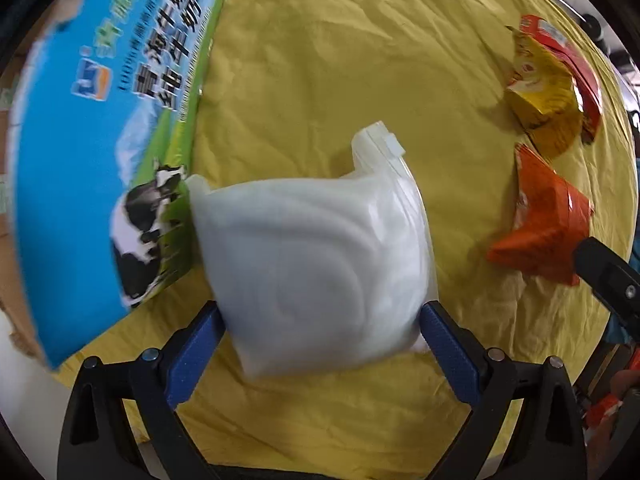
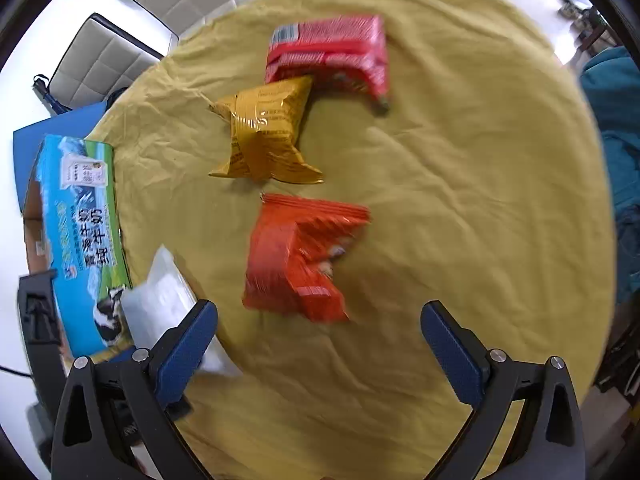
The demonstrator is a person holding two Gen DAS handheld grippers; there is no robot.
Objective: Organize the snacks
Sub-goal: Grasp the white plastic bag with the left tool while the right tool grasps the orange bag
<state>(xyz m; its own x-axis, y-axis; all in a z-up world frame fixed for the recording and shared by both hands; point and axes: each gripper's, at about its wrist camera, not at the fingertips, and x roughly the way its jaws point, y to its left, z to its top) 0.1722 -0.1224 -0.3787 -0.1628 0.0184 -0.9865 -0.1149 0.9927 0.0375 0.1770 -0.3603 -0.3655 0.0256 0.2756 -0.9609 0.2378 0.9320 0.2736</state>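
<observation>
A white pouch fills the middle of the left wrist view, and my left gripper is shut on its lower end, blue pads pressing both sides. Its top corner touches the blue milk carton box on the left. In the right wrist view the same white pouch lies beside the box. My right gripper stands open just below an orange snack bag. A yellow bag and a red bag lie farther back.
Everything rests on a round table under a wrinkled yellow cloth. Padded chairs stand past the far left edge. Something teal sits off the right edge. The left gripper's black body shows beside the box.
</observation>
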